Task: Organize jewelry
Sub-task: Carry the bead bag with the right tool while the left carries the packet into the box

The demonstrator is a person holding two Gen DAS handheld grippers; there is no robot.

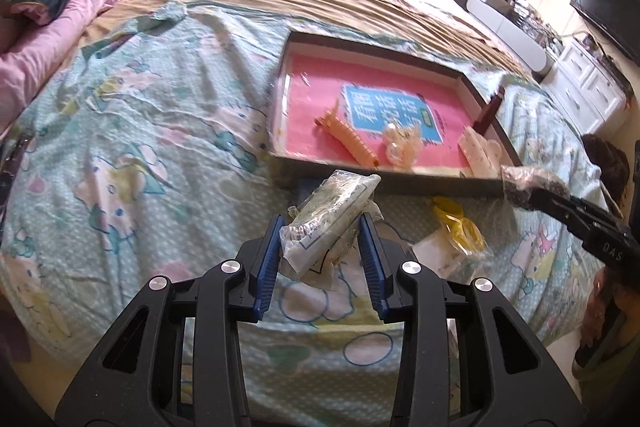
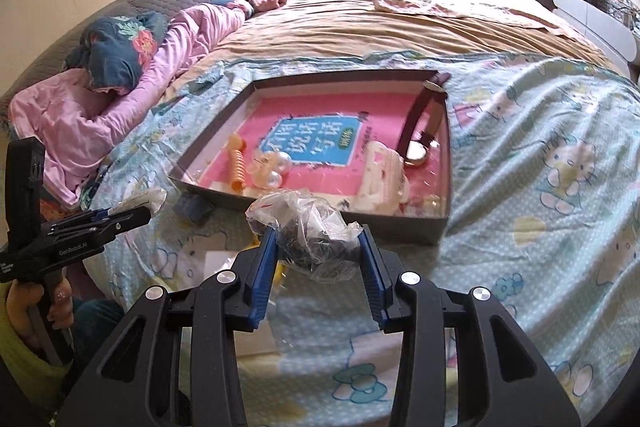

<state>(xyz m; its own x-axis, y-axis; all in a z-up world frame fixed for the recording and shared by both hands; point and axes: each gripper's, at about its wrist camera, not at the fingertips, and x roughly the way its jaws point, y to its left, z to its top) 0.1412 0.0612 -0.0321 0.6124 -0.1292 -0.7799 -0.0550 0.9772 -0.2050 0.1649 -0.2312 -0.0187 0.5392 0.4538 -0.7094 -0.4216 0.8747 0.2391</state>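
Jewelry packets sit clamped in both claws above the bed [image 2: 540,155]. Left claw [image 1: 326,227] pinches a clear packet of greenish jewelry [image 1: 334,211] between its blue pads, raised off the patterned sheet. Right claw [image 2: 318,247] grips a crumpled clear bag of dark beads [image 2: 312,231], its pads pressing the plastic. Just beyond both claws lies the shallow box [image 2: 446,163] with an orange hair clip [image 2: 237,167], pearl pieces [image 2: 274,169], a white clip [image 2: 382,175] and a wristwatch [image 2: 420,143]. Right of the left claw, a yellow packet [image 1: 456,227] rests on the sheet.
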